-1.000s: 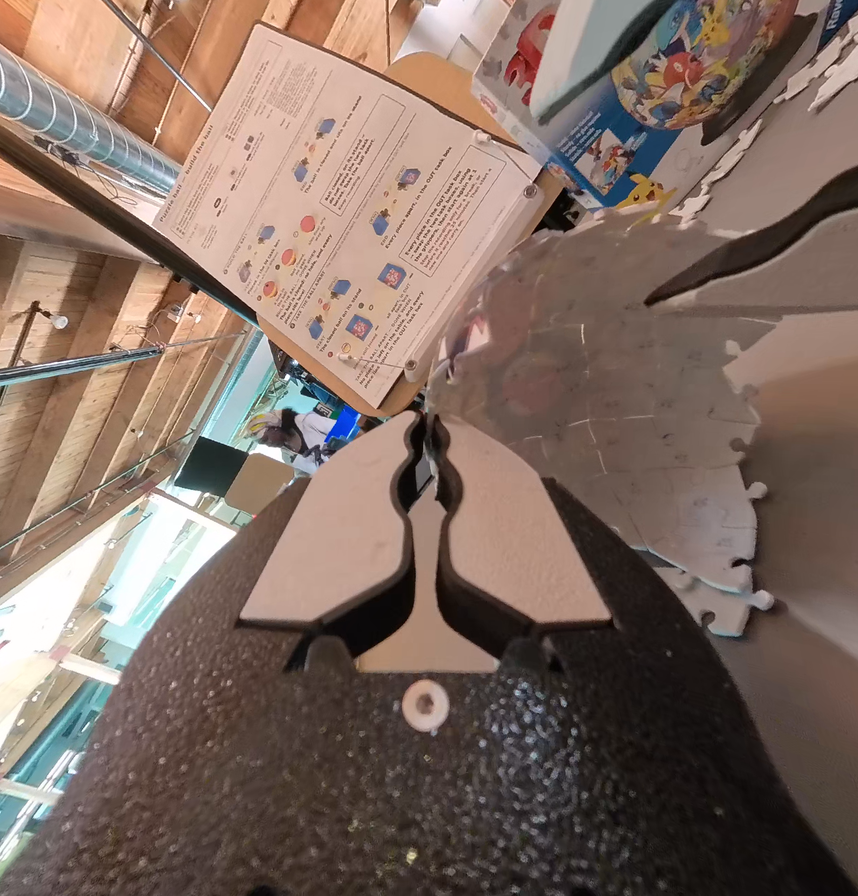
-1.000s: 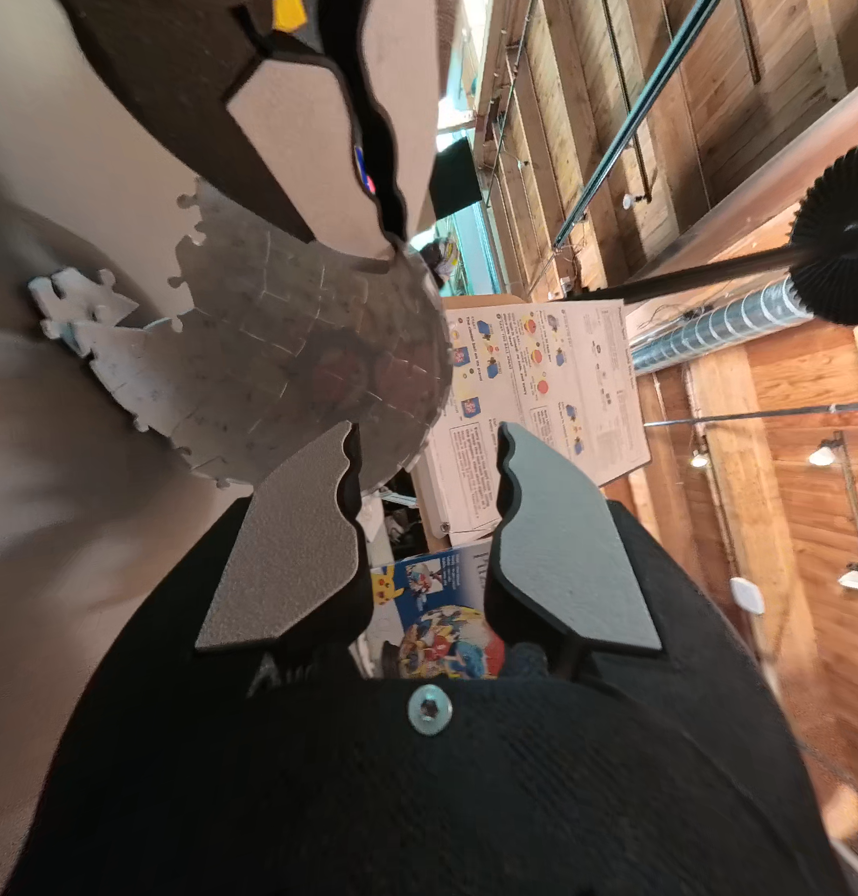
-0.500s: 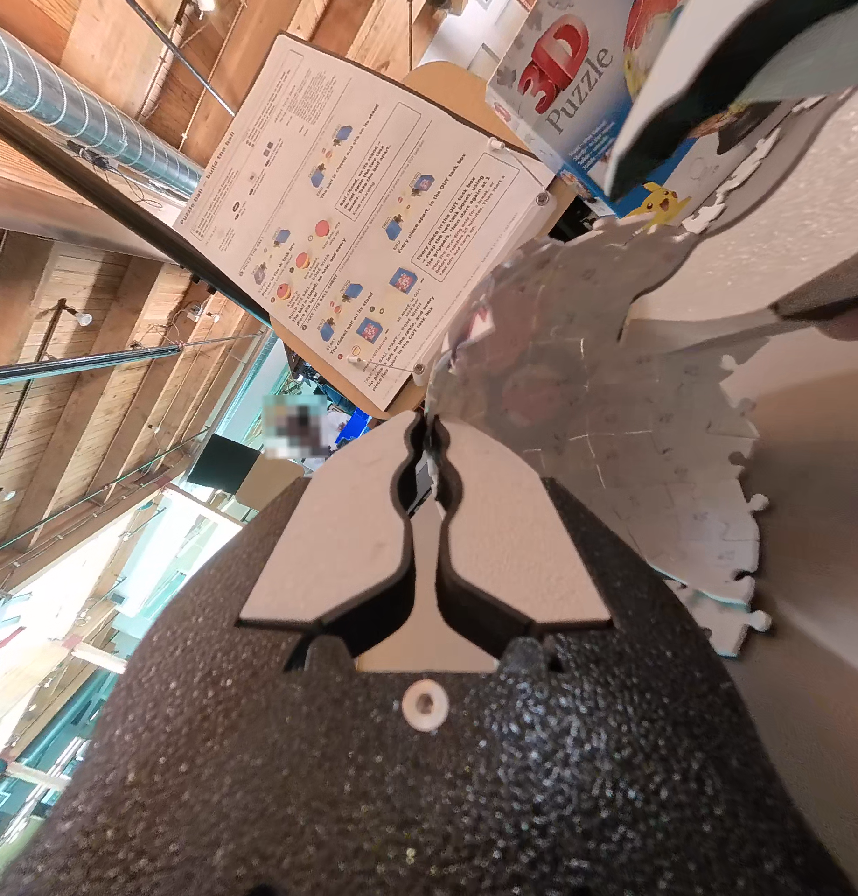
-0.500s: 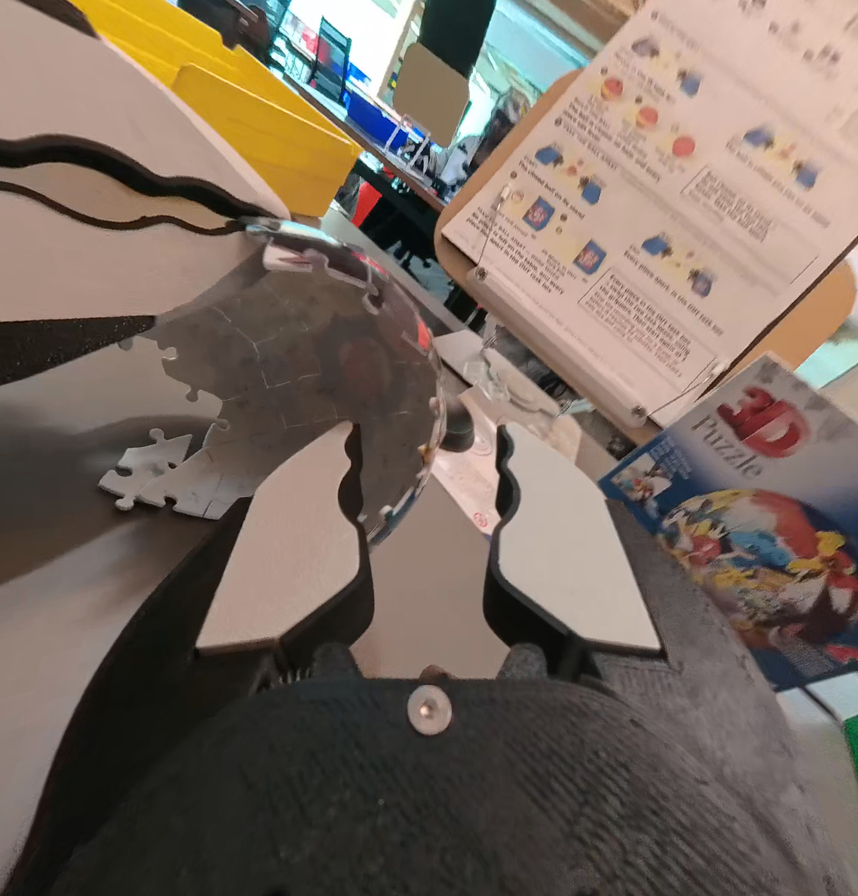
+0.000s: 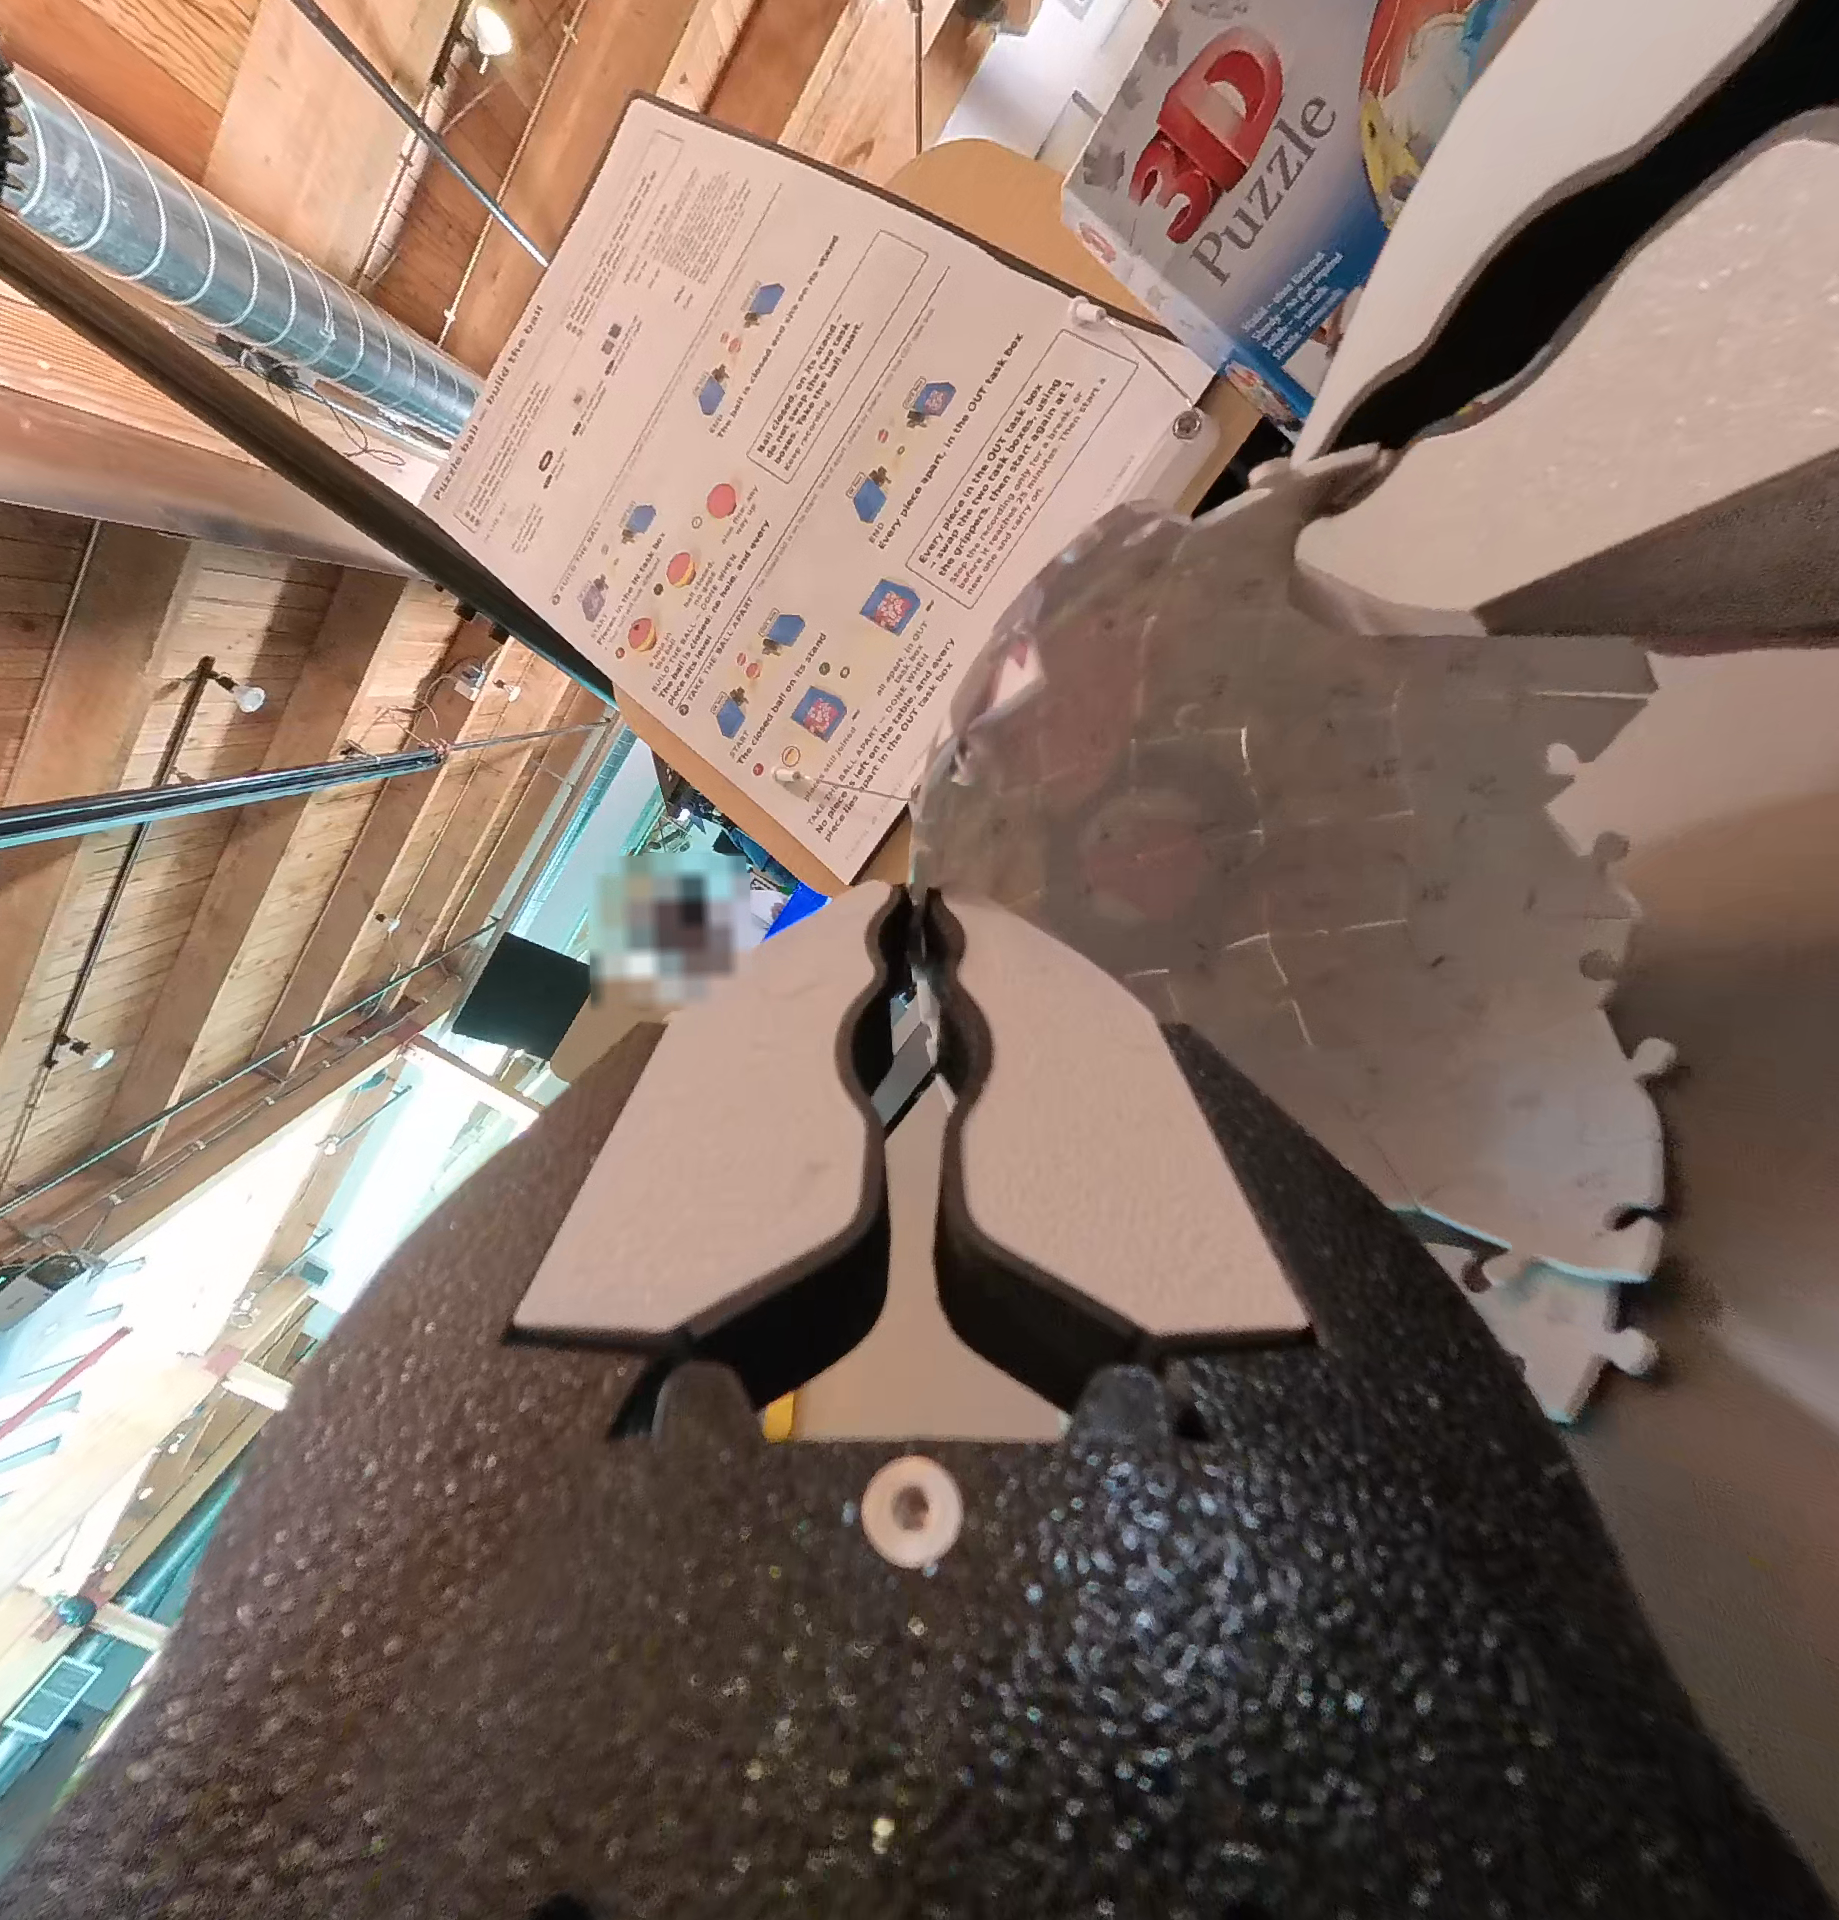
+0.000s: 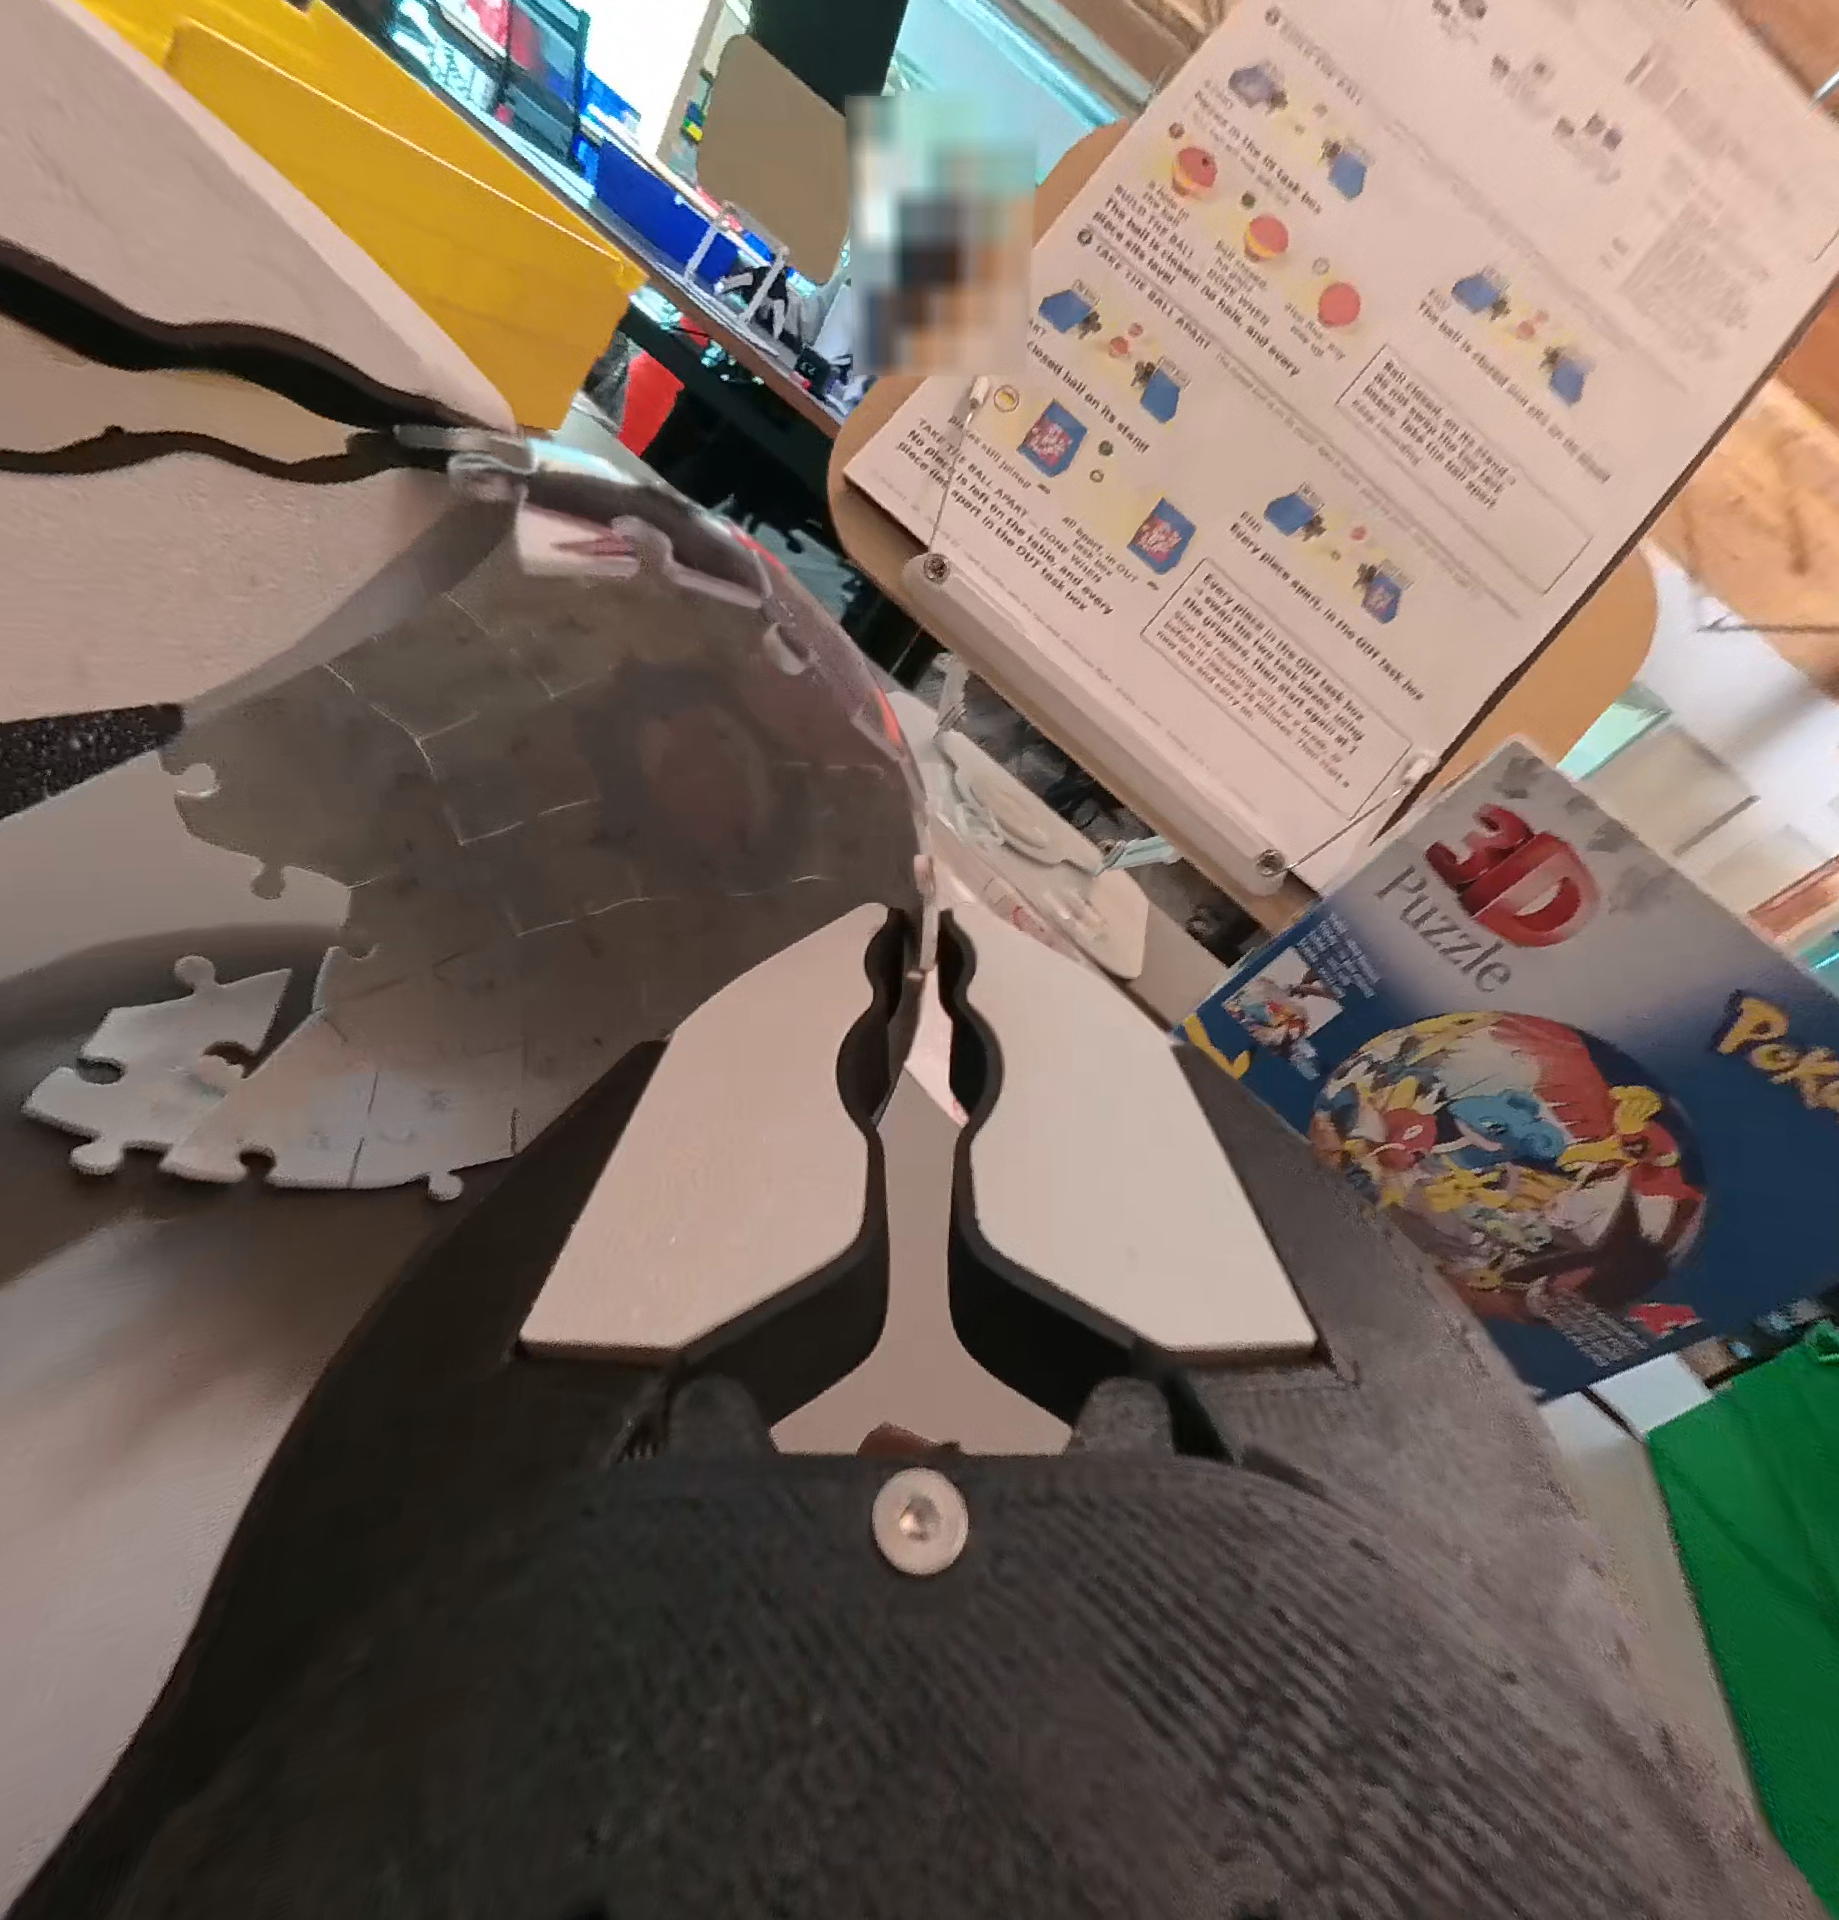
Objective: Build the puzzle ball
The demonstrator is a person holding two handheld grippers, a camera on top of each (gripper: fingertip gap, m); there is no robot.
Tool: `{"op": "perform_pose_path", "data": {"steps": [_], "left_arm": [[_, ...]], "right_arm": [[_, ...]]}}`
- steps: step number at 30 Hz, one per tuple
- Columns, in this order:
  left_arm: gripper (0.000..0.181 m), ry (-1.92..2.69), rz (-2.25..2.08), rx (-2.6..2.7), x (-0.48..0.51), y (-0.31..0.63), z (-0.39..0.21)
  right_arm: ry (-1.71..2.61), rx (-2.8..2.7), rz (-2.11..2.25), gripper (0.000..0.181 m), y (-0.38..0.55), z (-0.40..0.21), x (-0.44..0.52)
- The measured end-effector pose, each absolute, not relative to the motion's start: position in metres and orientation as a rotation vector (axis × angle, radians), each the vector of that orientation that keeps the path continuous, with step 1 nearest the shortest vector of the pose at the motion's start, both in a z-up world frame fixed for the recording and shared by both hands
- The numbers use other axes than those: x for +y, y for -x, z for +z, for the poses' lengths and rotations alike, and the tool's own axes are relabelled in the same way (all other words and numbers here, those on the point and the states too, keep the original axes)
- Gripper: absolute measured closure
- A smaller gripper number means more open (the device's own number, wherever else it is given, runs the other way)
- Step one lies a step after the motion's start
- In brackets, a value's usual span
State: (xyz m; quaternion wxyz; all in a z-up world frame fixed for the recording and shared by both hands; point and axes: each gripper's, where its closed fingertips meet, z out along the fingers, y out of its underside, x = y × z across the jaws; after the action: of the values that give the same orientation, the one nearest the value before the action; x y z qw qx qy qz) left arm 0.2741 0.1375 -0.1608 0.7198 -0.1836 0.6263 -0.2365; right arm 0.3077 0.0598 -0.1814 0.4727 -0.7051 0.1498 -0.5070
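The partly built puzzle ball (image 5: 1258, 831) is a curved shell of joined pieces, its grey inner side toward both cameras. My left gripper (image 5: 917, 904) is shut on one rim of it. My right gripper (image 6: 920, 935) is shut on the opposite rim of the shell (image 6: 582, 790). Each gripper also shows in the other's view: the right one at the top right (image 5: 1351, 468), the left one at the upper left (image 6: 427, 447). The shell's lower edge touches the grey table (image 6: 115, 1351), where a few flat pieces (image 6: 167, 1060) lie; I cannot tell if they are joined to it.
The puzzle's blue box (image 6: 1517, 1039) stands at the right behind the shell. A printed instruction sheet on a board (image 6: 1310, 416) stands behind it. Yellow bins (image 6: 406, 208) are at the far left, a green object (image 6: 1788, 1558) at the right edge. There is about 9 cm between the tips of the two grippers.
My right gripper, open before, has swung round to the shell's rim and shut on it. My left gripper has kept its hold on the other rim.
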Motion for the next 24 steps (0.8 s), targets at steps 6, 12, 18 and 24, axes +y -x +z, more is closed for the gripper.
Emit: {"op": "perform_pose_path", "data": {"steps": [6,12,18,24], "left_arm": [[0.179,0.423,-0.534,1.378,0.140,-0.275,-0.162],[0.166,0.444,-0.545,1.374,0.143,-0.276,-0.163],[0.144,0.510,-0.629,1.440,0.145,-0.270,-0.167],[0.147,0.746,-0.833,1.738,0.147,-0.242,-0.198]], "right_arm": [[1.724,0.292,-1.341,0.175,-0.307,-0.179,0.061],[1.745,0.227,-1.441,0.176,-0.308,-0.178,0.062],[1.734,0.182,-1.517,0.175,-0.309,-0.174,0.060],[1.720,0.130,-1.574,0.175,-0.308,-0.170,0.061]]}}
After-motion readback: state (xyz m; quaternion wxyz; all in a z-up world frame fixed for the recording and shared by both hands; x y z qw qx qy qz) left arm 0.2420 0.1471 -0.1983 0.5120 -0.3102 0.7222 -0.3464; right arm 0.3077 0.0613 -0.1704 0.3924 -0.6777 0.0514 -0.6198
